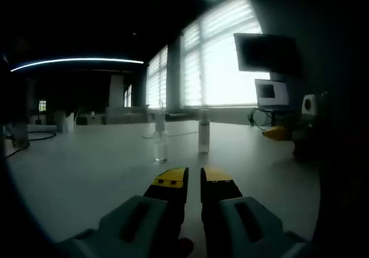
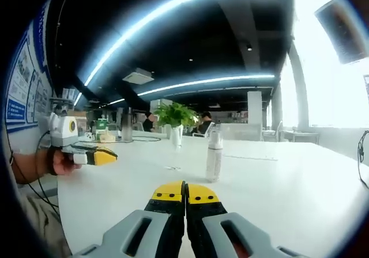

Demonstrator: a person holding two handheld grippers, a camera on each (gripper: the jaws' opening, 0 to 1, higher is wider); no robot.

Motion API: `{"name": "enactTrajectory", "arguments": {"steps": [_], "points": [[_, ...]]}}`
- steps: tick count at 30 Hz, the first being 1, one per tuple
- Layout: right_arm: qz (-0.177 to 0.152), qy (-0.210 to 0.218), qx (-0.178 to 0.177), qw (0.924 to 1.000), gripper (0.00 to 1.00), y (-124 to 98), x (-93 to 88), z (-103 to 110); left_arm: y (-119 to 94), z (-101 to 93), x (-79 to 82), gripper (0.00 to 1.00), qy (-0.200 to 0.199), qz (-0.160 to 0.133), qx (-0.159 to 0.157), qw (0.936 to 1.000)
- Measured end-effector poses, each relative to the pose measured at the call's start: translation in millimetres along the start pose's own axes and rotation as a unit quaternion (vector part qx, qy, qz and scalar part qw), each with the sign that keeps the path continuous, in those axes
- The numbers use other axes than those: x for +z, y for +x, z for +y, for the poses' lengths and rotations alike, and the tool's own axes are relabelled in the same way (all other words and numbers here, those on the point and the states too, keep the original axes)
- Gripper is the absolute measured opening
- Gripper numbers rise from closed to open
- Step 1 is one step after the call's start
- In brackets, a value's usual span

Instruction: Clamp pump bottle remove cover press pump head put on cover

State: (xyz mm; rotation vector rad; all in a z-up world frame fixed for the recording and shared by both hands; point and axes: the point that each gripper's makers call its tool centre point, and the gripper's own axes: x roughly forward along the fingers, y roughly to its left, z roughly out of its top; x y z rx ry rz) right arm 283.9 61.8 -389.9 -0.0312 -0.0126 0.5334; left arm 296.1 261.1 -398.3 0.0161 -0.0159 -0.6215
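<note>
Two small bottles stand upright on the white table (image 1: 86, 171). One is a clear bottle (image 1: 160, 147) with a thin top, straight ahead of my left gripper (image 1: 194, 180). The other is a whitish capped pump bottle (image 1: 203, 135), a little to its right. My left gripper's jaws are nearly together with nothing between them, well short of both bottles. In the right gripper view, the capped bottle (image 2: 214, 156) stands just beyond my right gripper (image 2: 185, 193), which is shut and empty. A hand (image 2: 57, 161) holds the left gripper (image 2: 98, 155) at the left there. The right gripper (image 1: 277, 133) comes in from the right in the left gripper view.
A potted plant in a white vase (image 2: 176, 132) stands on the table behind the bottle. Something small and clear (image 2: 171, 167) lies in front of it. Cables (image 1: 40, 135) trail at the far left. A monitor (image 1: 271, 93) and bright windows (image 1: 213, 68) lie beyond the table.
</note>
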Motion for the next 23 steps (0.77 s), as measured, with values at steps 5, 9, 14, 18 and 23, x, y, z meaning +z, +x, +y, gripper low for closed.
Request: {"name": "enactTrajectory", "arguments": {"steps": [5, 9, 14, 18, 23], "points": [[0.007, -0.013, -0.002, 0.9999, 0.00, 1, -6.9, -1, 0, 0.9, 0.2, 0.01, 0.001, -0.001, 0.000, 1.0000], [0.013, -0.014, 0.000, 0.9998, 0.00, 2, -10.4, -2, 1, -0.7, 0.0, 0.01, 0.006, -0.001, -0.003, 1.0000], [0.023, -0.031, -0.003, 0.9992, 0.00, 3, -16.6, -2, 1, -3.8, -1.4, 0.01, 0.014, 0.002, -0.005, 0.9999], [0.022, -0.028, 0.004, 0.9994, 0.00, 2, -16.6, 1, 0, -4.1, 0.7, 0.01, 0.011, -0.004, -0.006, 0.9999], [0.024, -0.038, 0.002, 0.9990, 0.00, 1, -18.7, -1, 0, -4.3, -0.6, 0.01, 0.018, -0.001, -0.008, 0.9998]]}}
